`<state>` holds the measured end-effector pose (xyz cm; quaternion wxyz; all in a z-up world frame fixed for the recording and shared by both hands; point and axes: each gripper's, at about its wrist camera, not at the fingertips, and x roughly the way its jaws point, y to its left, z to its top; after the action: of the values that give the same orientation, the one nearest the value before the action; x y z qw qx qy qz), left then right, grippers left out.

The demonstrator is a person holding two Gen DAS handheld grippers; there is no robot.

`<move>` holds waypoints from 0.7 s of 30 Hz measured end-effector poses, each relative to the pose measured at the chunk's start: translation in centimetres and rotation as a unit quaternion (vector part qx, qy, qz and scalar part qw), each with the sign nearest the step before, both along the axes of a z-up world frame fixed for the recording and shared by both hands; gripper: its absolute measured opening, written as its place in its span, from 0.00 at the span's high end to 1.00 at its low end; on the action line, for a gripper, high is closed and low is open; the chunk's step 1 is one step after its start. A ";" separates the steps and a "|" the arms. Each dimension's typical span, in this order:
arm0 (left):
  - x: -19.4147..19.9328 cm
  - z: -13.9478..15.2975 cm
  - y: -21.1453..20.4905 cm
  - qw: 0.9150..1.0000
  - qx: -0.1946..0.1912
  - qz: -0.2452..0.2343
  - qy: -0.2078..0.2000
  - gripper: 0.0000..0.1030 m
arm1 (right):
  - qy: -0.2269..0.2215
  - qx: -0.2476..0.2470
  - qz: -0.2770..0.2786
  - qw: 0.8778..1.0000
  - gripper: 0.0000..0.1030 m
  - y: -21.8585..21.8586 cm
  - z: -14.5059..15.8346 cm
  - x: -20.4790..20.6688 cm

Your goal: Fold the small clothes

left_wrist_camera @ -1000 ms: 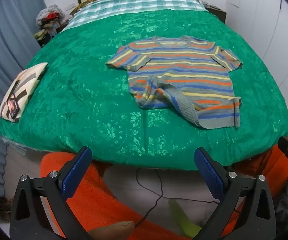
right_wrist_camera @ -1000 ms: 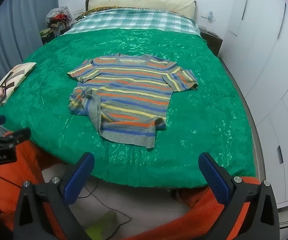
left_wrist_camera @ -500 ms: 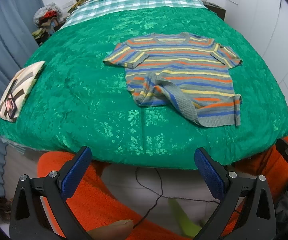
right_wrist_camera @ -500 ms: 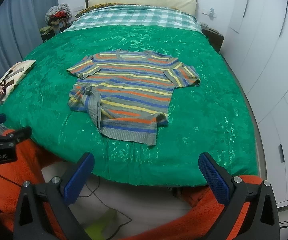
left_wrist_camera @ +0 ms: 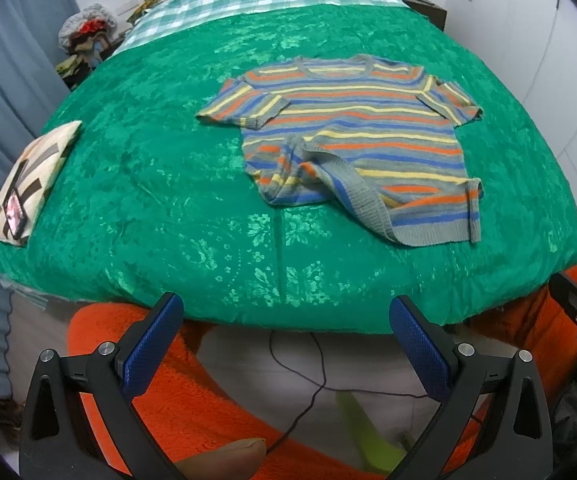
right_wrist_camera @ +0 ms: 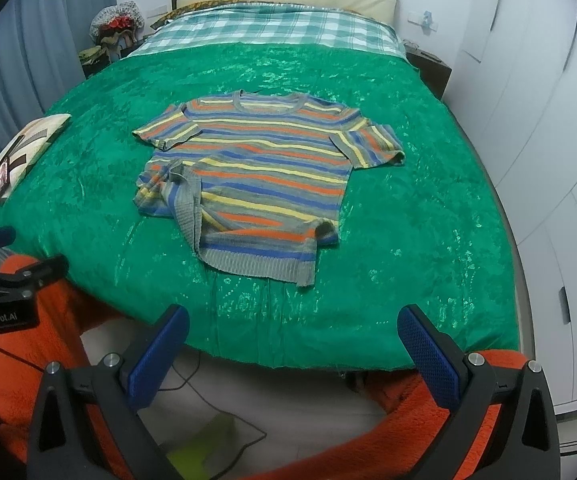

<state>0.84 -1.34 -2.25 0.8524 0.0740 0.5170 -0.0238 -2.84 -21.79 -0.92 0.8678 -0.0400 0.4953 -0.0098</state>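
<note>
A small striped knit T-shirt (left_wrist_camera: 352, 136) in grey, orange, yellow and blue lies flat on the green bedspread (left_wrist_camera: 160, 184), neck toward the pillows. Its lower left hem corner is flipped up and bunched. It also shows in the right wrist view (right_wrist_camera: 260, 172). My left gripper (left_wrist_camera: 284, 328) is open and empty, held short of the bed's near edge. My right gripper (right_wrist_camera: 292, 340) is open and empty, also short of the near edge, in front of the shirt's hem. The left gripper shows at the left edge of the right wrist view (right_wrist_camera: 4, 280).
A patterned cushion with a phone on it (left_wrist_camera: 28, 184) lies at the bed's left edge. A checked blanket (right_wrist_camera: 272, 28) and pillow lie at the head. White wardrobe doors (right_wrist_camera: 548, 140) stand right. An orange fuzzy fabric (left_wrist_camera: 168, 380) and a cable lie below the near edge.
Both grippers have moved a little closer to the bed, so the shirt looks slightly larger and lower. Both jaws stay open. The shirt has not moved.
</note>
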 end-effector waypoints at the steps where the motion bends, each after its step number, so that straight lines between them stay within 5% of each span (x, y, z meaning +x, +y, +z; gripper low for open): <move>1: 0.0 -0.1 0.0 1.000 0.000 -0.001 0.001 0.00 | 0.001 0.000 0.000 1.000 0.00 0.0 0.0 0.0; 21: 0.0 -0.1 -0.2 1.000 0.009 0.000 0.001 0.00 | 0.006 0.002 0.001 1.000 0.00 0.3 -0.2 0.1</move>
<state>0.81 -1.50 -2.33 0.8510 0.0818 0.5184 -0.0197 -2.76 -21.54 -1.15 0.8650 -0.0388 0.5002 -0.0082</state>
